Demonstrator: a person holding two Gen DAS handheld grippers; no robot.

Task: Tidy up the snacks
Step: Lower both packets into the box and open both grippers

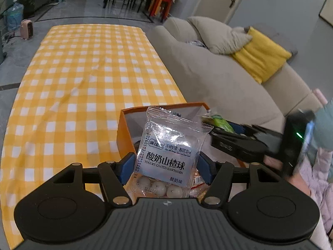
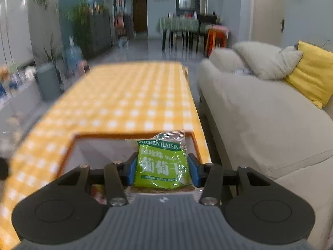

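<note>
My left gripper [image 1: 165,166] is shut on a clear packet of yogurt-coated hawthorn balls [image 1: 166,154], held upright above the orange box [image 1: 124,125]. More snack packets lie in the box under it. In the left wrist view my right gripper [image 1: 216,128] comes in from the right over the box with a green packet [image 1: 218,123]. In its own view the right gripper [image 2: 162,167] is shut on that green raisin packet [image 2: 162,164], over the open orange box [image 2: 68,152] with its grey inside.
The box stands near the right edge of a table under a yellow checked cloth [image 1: 87,79]. A beige sofa [image 1: 208,73] with grey and yellow cushions [image 1: 262,54] runs along the right. A person's sleeve [image 1: 318,177] shows at right.
</note>
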